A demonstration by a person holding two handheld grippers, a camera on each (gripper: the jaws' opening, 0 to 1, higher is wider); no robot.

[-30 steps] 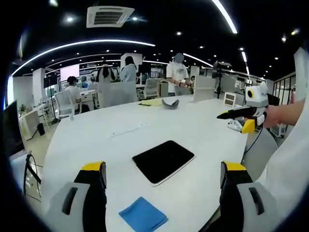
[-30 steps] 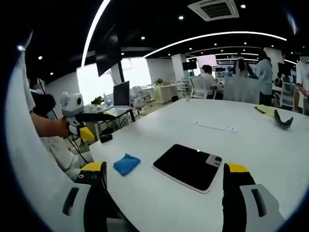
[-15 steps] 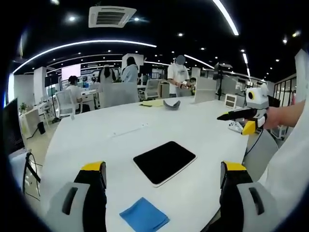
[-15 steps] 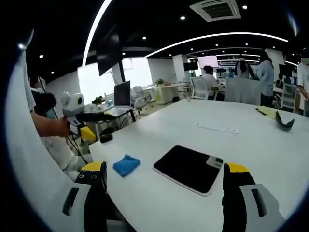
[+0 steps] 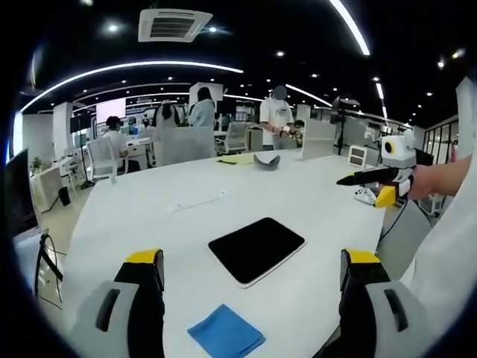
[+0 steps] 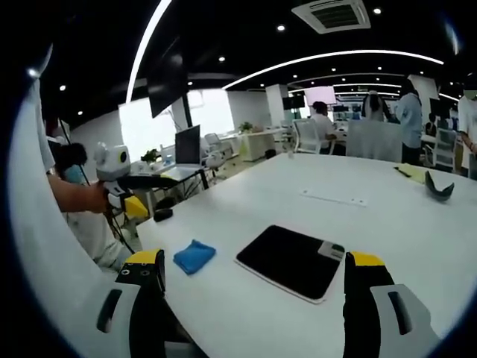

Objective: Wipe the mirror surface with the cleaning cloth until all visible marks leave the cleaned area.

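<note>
The blue cleaning cloth (image 5: 226, 338), soft and light, lies on the white table (image 5: 134, 216) just before the dark mirror (image 5: 256, 249); a raised fold is best pinched. Left gripper (image 5: 250, 298) and right gripper (image 6: 253, 298) are held with jaws apart, empty.

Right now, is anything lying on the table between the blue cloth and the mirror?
No. In the right gripper view, bare white table separates the blue cloth from the mirror; the left gripper view shows the same.
</note>
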